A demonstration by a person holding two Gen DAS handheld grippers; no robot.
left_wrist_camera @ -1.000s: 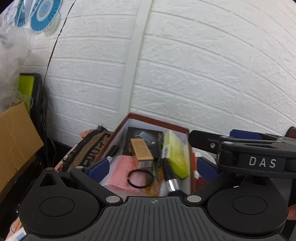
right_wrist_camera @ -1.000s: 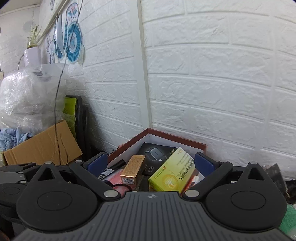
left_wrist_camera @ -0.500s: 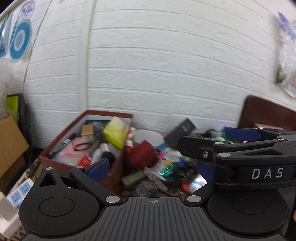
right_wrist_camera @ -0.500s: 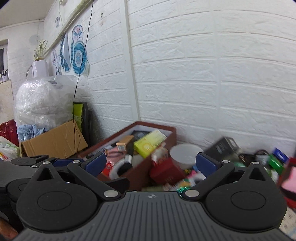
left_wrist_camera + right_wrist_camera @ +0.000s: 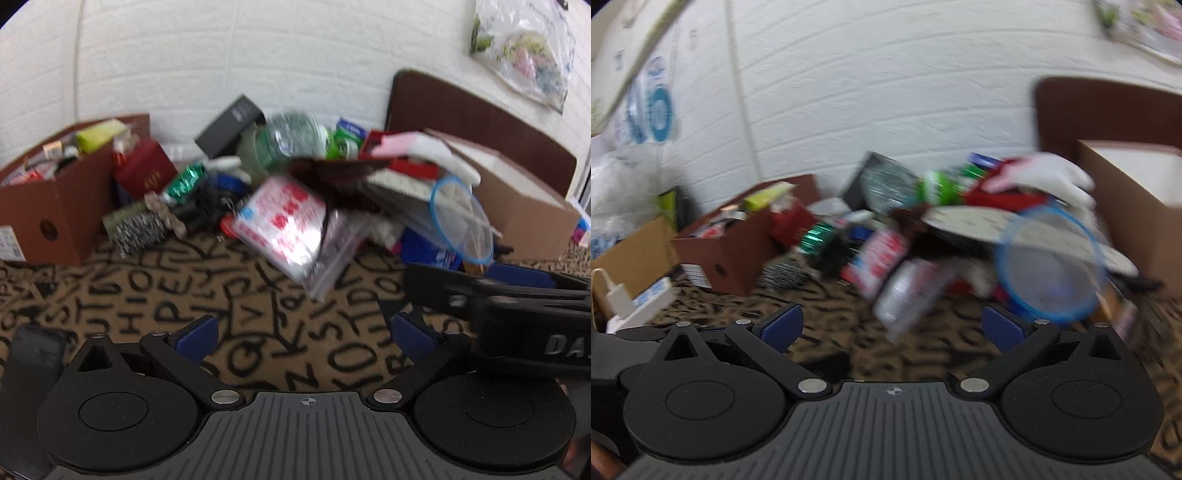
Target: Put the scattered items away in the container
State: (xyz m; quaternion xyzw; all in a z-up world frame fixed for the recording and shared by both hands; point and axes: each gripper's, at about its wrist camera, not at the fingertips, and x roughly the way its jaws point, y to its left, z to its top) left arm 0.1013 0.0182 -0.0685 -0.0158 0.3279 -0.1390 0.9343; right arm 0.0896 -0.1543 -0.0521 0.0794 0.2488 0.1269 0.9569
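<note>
We look low and forward from each wrist, over a brown cloth printed with black letters [image 5: 258, 314], toward the white brick-pattern wall [image 5: 258, 55]. Both views sit near the cloth and face the same blurred heap of mixed clutter [image 5: 314, 184], with the reddish-brown cardboard box [image 5: 55, 218] at its left. The left view also catches the right claw [image 5: 480, 288] entering from its right side.

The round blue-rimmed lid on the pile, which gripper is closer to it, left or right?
Right, probably. The blue-rimmed lid sits just beyond the right gripper, near its right finger. From the open left gripper it lies farther ahead and off to the right, past the right gripper.
</note>
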